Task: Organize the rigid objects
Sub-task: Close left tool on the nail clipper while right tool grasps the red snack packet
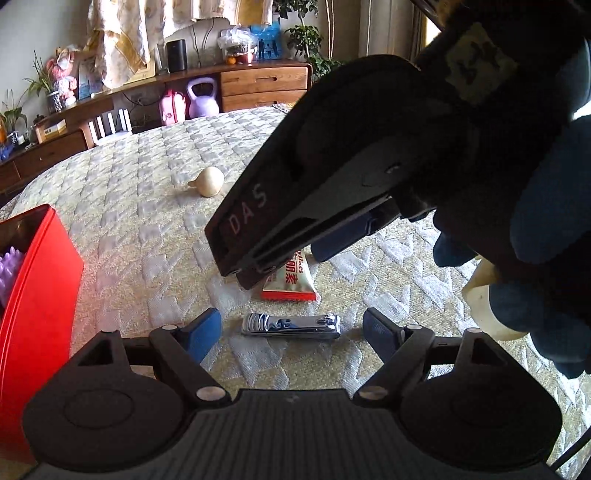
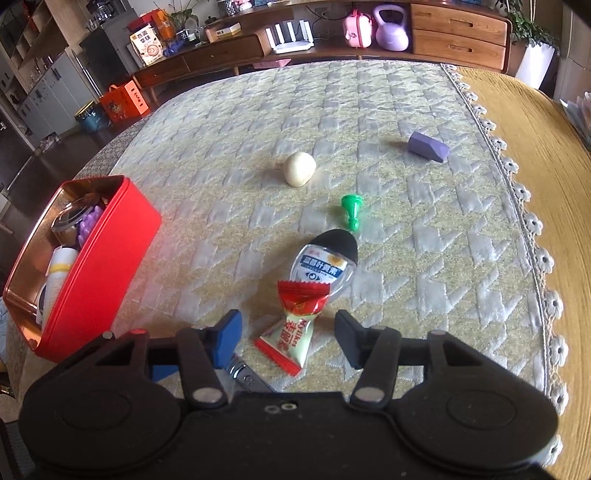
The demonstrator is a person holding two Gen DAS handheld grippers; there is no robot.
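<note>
Quilted cream bedspread [image 2: 406, 258] across a wide surface, wooden sideboard [image 2: 458, 33] behind with a purple kettlebell [image 2: 392, 27] on its shelf.

Left gripper [image 1: 291, 332]: blue pads spread wide, touching nothing, a chrome nail clipper [image 1: 291, 326] flat on the quilt between them. Aimed steeply down from close above the fabric.

Right gripper [image 2: 288, 341]: jaws part-way apart, straddling a red-and-white candy packet [image 2: 291, 332] without visible contact on either pad. Seen from the left wrist view, tilted down over the packet [image 1: 291, 280], held by a hand in a dark blue glove [image 1: 535, 206].

Small clear bottle with a black cap [image 2: 325, 264] just beyond the packet, its lower end under the packet's red twist. Green pawn-shaped piece [image 2: 351, 212] near the cap, on its side. Cream onion-shaped object [image 2: 300, 169] farther off, purple block [image 2: 428, 147] well apart near the lace edge. Red tin box [image 2: 99, 266] open at the left, a purple spiky toy [image 2: 90, 219] and a white-and-yellow tube [image 2: 61, 269] inside.
</note>
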